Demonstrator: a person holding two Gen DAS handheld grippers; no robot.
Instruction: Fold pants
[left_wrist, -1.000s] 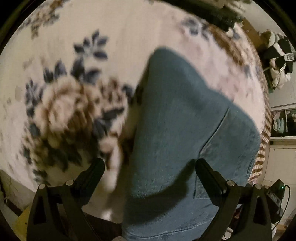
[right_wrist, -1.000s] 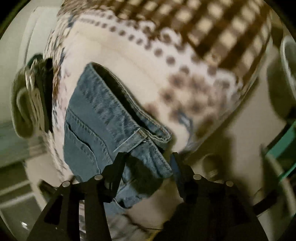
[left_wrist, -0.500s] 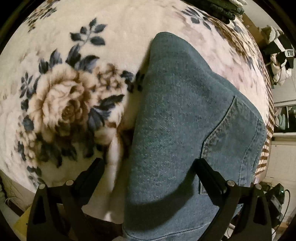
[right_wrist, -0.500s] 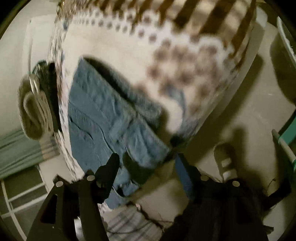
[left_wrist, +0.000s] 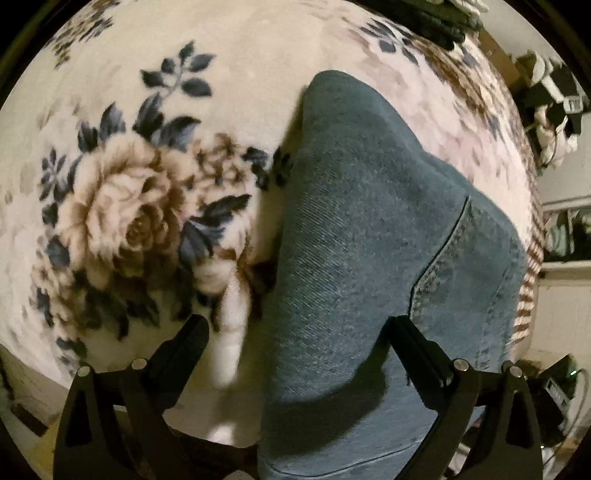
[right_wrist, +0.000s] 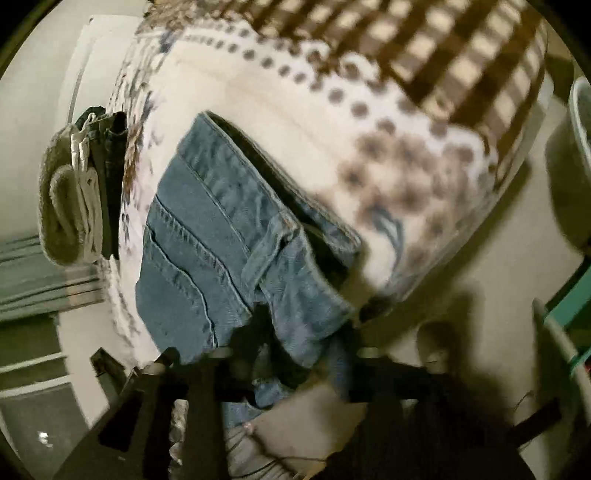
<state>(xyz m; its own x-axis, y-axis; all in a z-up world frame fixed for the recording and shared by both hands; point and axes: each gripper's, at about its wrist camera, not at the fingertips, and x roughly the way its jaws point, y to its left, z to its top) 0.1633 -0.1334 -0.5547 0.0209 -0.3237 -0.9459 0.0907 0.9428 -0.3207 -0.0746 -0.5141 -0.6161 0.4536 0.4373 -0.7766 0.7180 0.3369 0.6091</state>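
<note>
Cream fleece blanket printed with brown roses and blue-grey leaves covers the bed and fills most of both views, its far border turning to brown checks in the right wrist view. On that blanket lie the blue denim pants, already doubled into a thick block: the left wrist view shows a smooth folded panel with a curved pocket seam, running from the middle of the blanket down to its near edge, while the right wrist view shows the waistband and a belt loop at the blanket's edge, with a stack of folded clothes beyond the blanket's far side. The fold looks well along, and I judge this the moment of squaring up or taking hold for one more fold; the next move calls for each gripper to bite a full stack of layers, not just the top sheet. The left gripper is spread wide, straddling the denim's near end and gripping nothing. The right gripper is blurred over the waistband corner, so I cannot tell its spread or whether it holds cloth.
</note>
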